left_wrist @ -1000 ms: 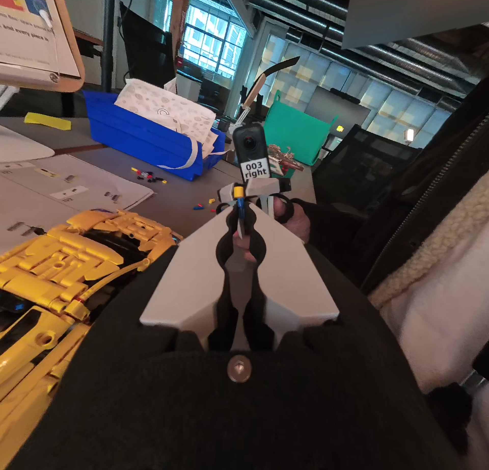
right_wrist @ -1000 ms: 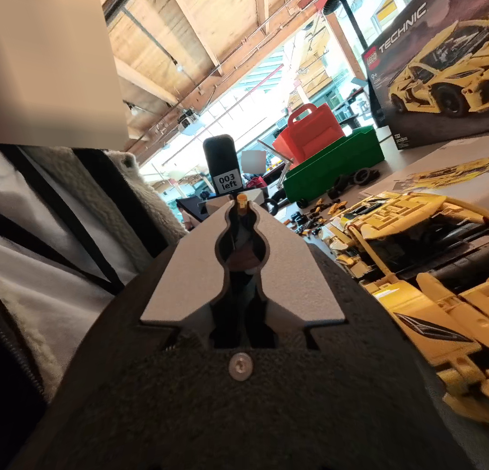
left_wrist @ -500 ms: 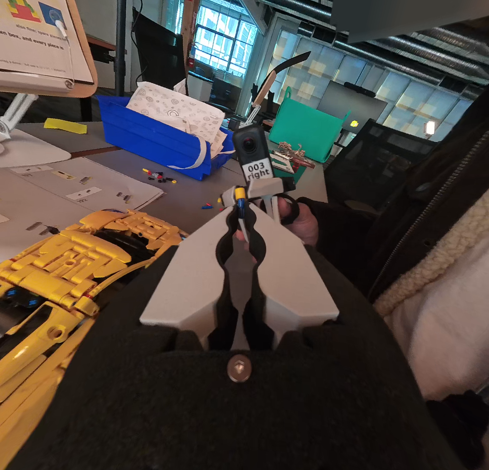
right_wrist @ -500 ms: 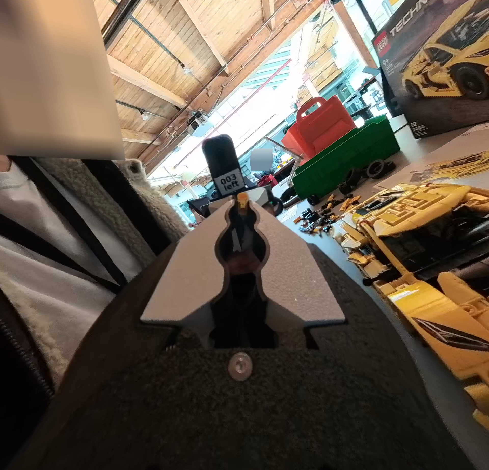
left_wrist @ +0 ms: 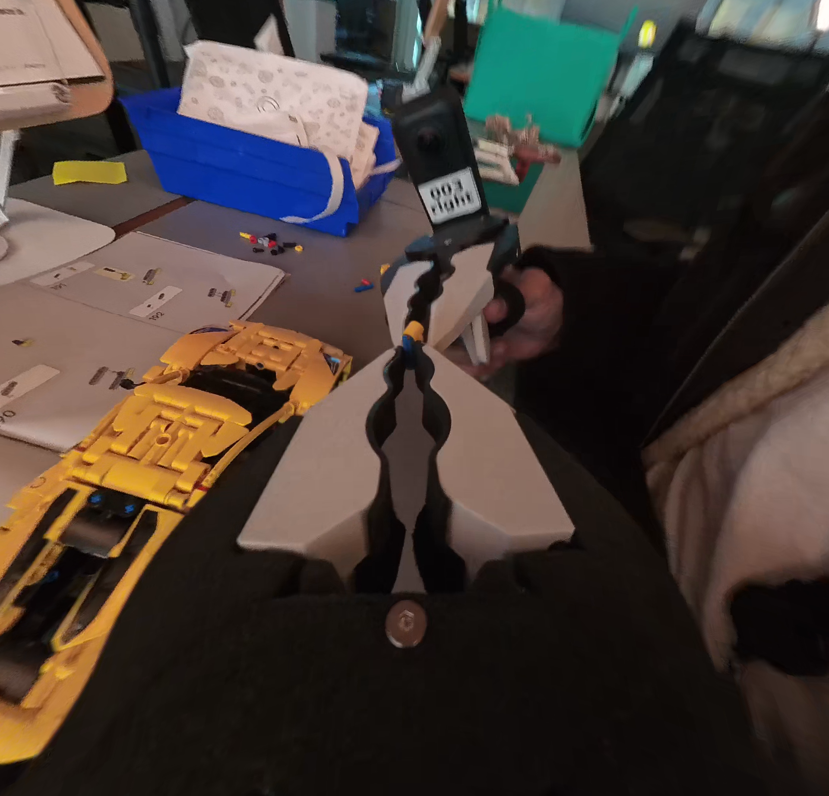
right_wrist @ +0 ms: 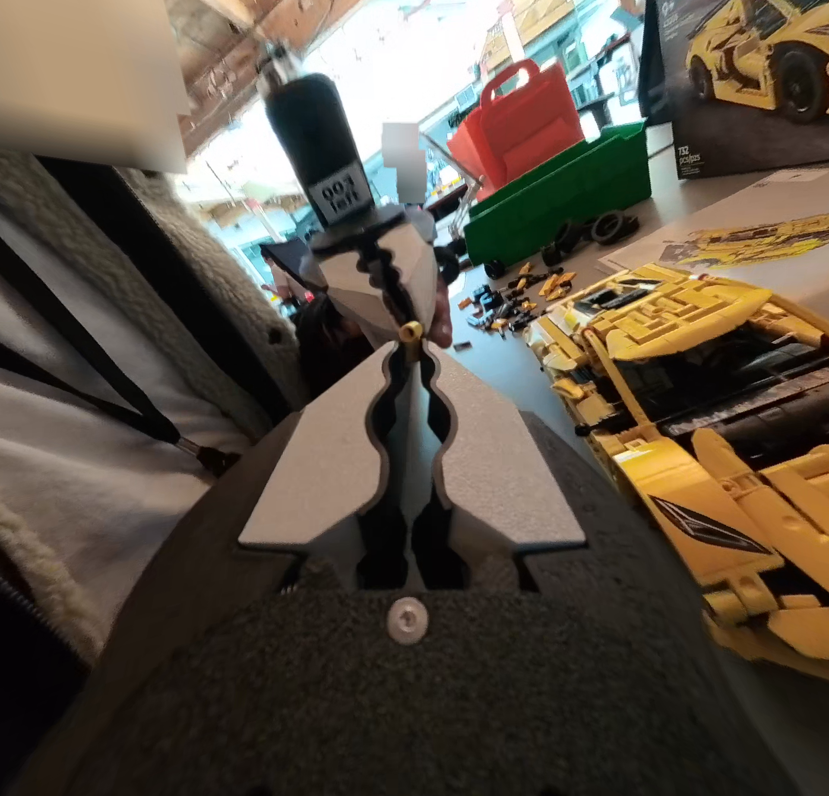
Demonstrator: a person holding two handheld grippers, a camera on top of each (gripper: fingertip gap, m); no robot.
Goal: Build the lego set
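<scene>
Yellow and blue, a tiny connector piece (left_wrist: 411, 335) sits pinched between both sets of fingers, held in the air above the desk (left_wrist: 323, 276). The left gripper (left_wrist: 406, 357) and right gripper (right_wrist: 409, 348) meet tip to tip, each closed on that piece, so this looks like a handover or a re-grip. The yellow car model (left_wrist: 179, 424) lies on the desk beside them, apart from the piece. Next, I judge, one gripper must release so the other can carry the piece to the model.
</scene>
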